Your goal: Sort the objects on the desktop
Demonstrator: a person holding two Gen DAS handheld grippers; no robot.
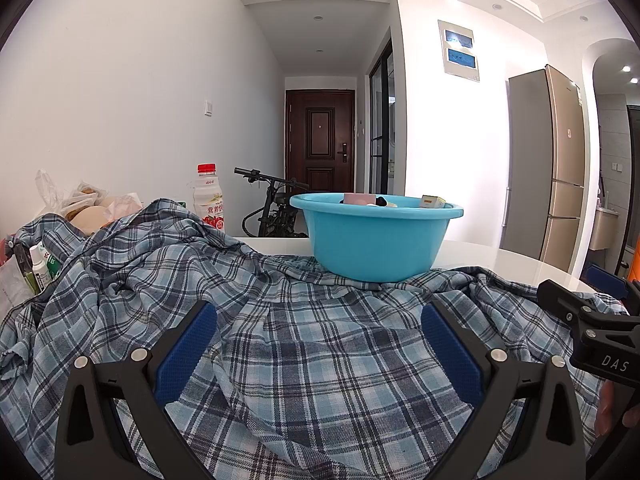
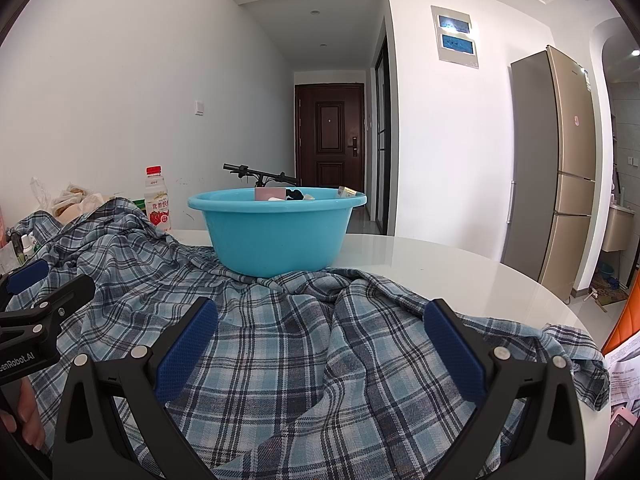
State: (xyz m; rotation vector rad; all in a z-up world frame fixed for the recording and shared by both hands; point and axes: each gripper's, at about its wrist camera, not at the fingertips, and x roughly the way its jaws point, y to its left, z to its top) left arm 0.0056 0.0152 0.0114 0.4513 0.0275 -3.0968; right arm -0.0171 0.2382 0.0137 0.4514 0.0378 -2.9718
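Note:
A blue plaid shirt (image 1: 304, 344) lies crumpled over the white round table (image 2: 440, 264); it also shows in the right wrist view (image 2: 304, 344). A turquoise plastic basin (image 1: 374, 236) stands on the shirt's far edge, holding a pink box, a yellow box and a dark item; it also shows in the right wrist view (image 2: 276, 230). My left gripper (image 1: 320, 320) is open and empty just above the shirt. My right gripper (image 2: 320, 318) is open and empty above the shirt, to the right of the left one. Each gripper shows at the edge of the other's view.
A red-capped drink bottle (image 1: 208, 200) stands behind the shirt at the left. Plastic bags with bread (image 1: 84, 204) and small bottles (image 1: 40, 264) lie at the far left. A fridge (image 2: 556, 168) stands at the right. Papers and a pink phone (image 2: 624, 424) lie at the table's right edge.

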